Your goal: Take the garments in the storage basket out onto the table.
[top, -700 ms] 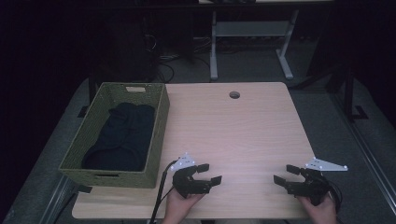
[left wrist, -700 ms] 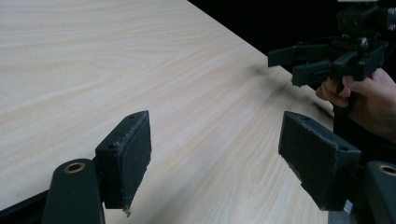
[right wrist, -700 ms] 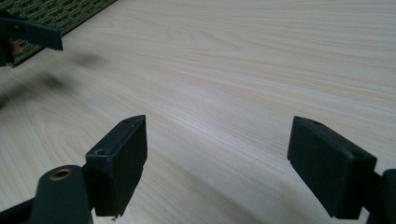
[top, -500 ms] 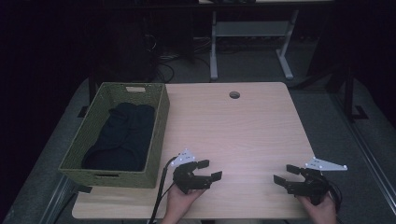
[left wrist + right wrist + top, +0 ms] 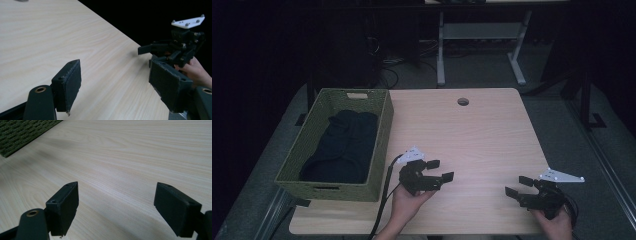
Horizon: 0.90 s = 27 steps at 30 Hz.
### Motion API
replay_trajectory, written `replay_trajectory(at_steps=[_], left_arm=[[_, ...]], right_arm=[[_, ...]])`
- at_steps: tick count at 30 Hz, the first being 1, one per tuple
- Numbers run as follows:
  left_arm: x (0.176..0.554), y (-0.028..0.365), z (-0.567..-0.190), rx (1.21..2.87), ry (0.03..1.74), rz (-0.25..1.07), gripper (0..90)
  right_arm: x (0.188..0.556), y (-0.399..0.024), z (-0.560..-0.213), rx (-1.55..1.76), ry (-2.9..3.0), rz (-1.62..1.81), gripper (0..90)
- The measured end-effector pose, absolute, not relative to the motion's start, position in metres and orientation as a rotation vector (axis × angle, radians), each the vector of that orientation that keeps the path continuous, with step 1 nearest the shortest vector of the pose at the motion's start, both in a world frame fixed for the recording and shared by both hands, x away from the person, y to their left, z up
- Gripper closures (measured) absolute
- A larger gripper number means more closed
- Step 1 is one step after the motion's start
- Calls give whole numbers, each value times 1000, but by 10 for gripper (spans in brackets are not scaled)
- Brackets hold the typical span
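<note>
My left gripper (image 5: 439, 170) hovers over the light wooden table (image 5: 477, 135) near its front edge, just right of the basket, held from below by a hand. Its jaws stand open with only bare wood between them (image 5: 117, 85). My right gripper (image 5: 518, 185) sits at the front right corner of the table, its open jaws pointing left toward the other gripper. Nothing lies between its pads (image 5: 116, 207). From the left gripper view, the right gripper (image 5: 150, 53) and the hand holding it appear at the table's edge.
A green woven basket (image 5: 382, 125) stands on the left side of the table with dark cloth (image 5: 344, 145) piled inside; its corner (image 5: 22, 132) shows in the right gripper view. A round cable hole (image 5: 463, 101) lies near the far edge. Dark floor and desk legs surround the table.
My left gripper has moved a little away from the table's front edge. The right gripper has stayed where it was. Both pairs of jaws remain open.
</note>
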<state>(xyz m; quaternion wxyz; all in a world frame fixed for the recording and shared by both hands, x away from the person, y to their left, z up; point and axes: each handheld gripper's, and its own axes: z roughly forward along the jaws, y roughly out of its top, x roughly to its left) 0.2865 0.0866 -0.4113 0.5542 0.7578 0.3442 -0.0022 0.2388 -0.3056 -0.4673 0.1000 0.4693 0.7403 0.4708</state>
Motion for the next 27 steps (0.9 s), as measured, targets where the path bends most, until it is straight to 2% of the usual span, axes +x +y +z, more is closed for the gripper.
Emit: replay_trajectory(at_steps=[10, 27], left_arm=[[298, 99, -380, 1769, 829, 30, 257], [311, 146, -337, 1716, 886, 102, 258]], right_arm=[[239, -305, -467, 1392, 2186, 1397, 195], [240, -306, -467, 1398, 2170, 1405, 194]])
